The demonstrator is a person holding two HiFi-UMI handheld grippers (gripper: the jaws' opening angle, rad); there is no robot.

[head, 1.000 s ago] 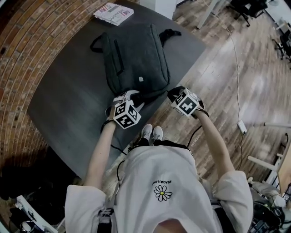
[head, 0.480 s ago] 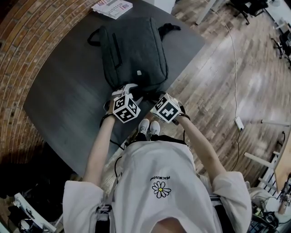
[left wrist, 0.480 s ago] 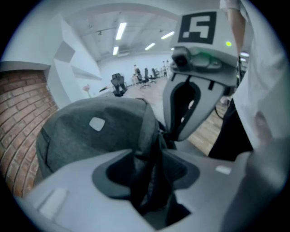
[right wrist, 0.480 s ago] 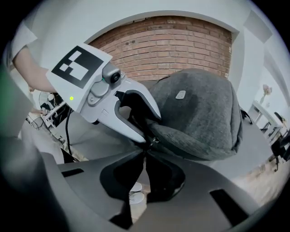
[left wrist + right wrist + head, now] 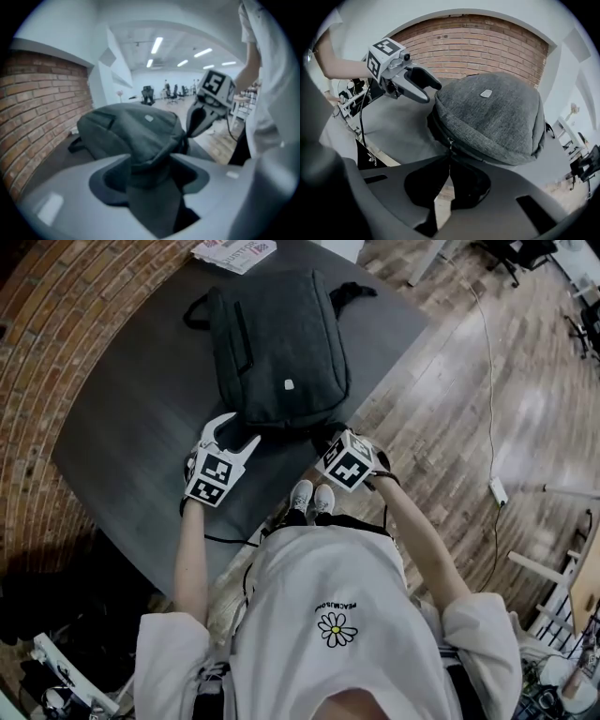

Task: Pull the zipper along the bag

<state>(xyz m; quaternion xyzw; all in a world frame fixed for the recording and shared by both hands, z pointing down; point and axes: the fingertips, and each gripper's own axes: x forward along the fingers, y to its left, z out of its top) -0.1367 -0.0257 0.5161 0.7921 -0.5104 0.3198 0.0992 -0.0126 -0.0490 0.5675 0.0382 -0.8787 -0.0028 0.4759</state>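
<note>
Right gripper (image 5: 450,161): jaws closed, clamped on the zipper pull (image 5: 450,142) of the bag (image 5: 497,117). The pull hangs from the dark zipper track (image 5: 487,152) that runs along the bag's lower seam, and its end disappears between the jaw tips. In the head view this gripper (image 5: 326,439) sits at the desk edge nearest the person, touching the bag's near end.

Left gripper (image 5: 236,430): jaws spread apart, gripping nothing. It is positioned over the desk (image 5: 141,399) just beside the bag's near left corner. Its own view shows the gap between the jaws facing that corner, with grey fabric directly ahead of the tips. Whether a tip touches the fabric cannot be determined.

Bag (image 5: 281,343): dark grey backpack, lying flat, front panel up. Its long axis runs from the person's edge of the desk toward the far edge, closer to the right-hand corner than the left. A small pale label (image 5: 288,383) is on the upper panel. A carry strap (image 5: 194,310) protrudes at the far left end.

A printed booklet (image 5: 234,251) lies at the far edge of the desk, beyond the bag and apart from it. A brick wall (image 5: 473,42) stands behind the desk.
</note>
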